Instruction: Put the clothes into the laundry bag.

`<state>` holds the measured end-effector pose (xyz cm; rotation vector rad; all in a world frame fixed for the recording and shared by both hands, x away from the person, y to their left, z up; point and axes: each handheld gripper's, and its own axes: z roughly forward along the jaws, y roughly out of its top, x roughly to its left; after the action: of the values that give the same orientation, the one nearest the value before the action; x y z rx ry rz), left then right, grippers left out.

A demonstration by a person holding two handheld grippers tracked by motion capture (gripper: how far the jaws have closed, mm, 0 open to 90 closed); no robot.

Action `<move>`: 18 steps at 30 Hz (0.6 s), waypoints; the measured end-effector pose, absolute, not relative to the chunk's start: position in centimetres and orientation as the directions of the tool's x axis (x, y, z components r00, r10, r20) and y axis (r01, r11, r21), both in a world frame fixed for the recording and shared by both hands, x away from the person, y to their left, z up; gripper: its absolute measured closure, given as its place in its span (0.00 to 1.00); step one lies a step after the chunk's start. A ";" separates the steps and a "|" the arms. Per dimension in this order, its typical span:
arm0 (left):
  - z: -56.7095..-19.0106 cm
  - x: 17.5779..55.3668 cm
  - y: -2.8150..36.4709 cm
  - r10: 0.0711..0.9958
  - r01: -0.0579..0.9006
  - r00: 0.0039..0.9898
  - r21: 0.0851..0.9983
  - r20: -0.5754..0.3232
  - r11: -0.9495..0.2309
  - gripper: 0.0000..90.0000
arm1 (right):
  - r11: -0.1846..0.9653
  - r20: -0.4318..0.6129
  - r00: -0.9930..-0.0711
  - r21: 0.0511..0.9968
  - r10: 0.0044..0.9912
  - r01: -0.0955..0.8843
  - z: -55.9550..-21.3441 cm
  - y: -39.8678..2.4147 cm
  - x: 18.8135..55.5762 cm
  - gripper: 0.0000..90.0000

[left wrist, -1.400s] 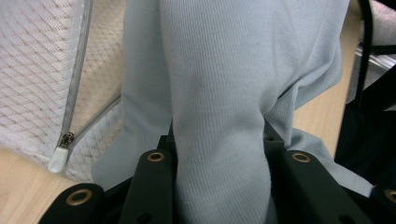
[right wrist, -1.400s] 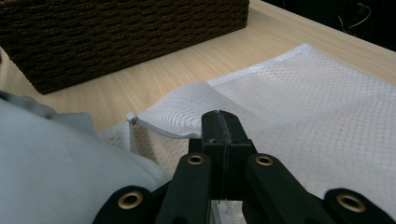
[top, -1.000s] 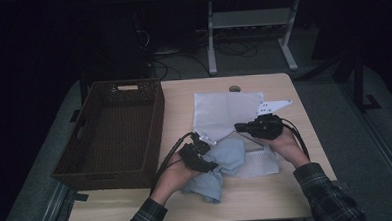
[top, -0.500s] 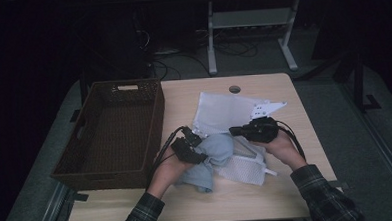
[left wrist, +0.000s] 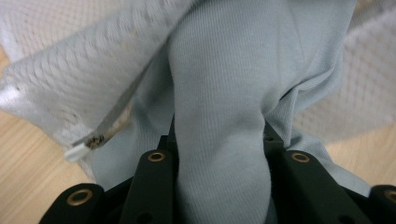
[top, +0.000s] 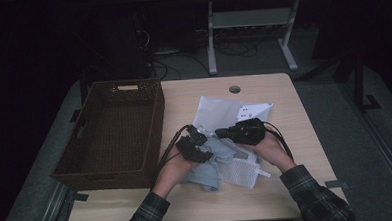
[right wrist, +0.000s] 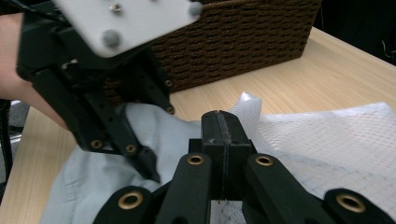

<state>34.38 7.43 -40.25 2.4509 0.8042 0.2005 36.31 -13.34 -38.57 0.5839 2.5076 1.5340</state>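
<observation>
Pale wood forms the surface, set in a dark room. At lower centre of the high view, a light blue garment is seen partly tucked into a white mesh laundry bag; the bagging is judged about half done, with much cloth yet to be pushed inside and the bag to be closed. Soft, ribbed knit is shown bunched into a thick fold in the left gripper view, where it is clamped by the left tongs. The right tongs are pressed together on a thin edge of the mesh. A brown wicker basket is found at left, and a second white bag lies flat behind.
</observation>
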 end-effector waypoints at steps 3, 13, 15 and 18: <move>-40.4 34.7 7.4 0.598 0.516 0.801 0.547 -0.035 -0.659 0.75 | 0.409 0.075 -0.912 0.876 0.404 0.254 -38.6 -13.4 36.2 1.00; -41.1 35.3 8.0 0.618 0.536 0.784 0.556 -0.051 -0.635 0.75 | 0.417 0.096 -0.902 0.862 0.422 0.287 -39.6 -15.0 36.4 0.82; -41.1 35.3 8.0 0.621 0.539 0.782 0.559 -0.055 -0.630 0.75 | 0.417 0.097 -0.898 0.861 0.430 0.292 -39.6 -15.6 36.2 0.78; -41.1 35.3 8.1 0.622 0.541 0.781 0.559 -0.056 -0.628 0.75 | 0.430 0.097 -0.896 0.851 0.433 0.301 -39.9 -16.7 35.7 0.71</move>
<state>35.30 8.11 -41.08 2.4053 0.8638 0.1903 35.71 -16.67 -39.87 0.6557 2.5389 1.4683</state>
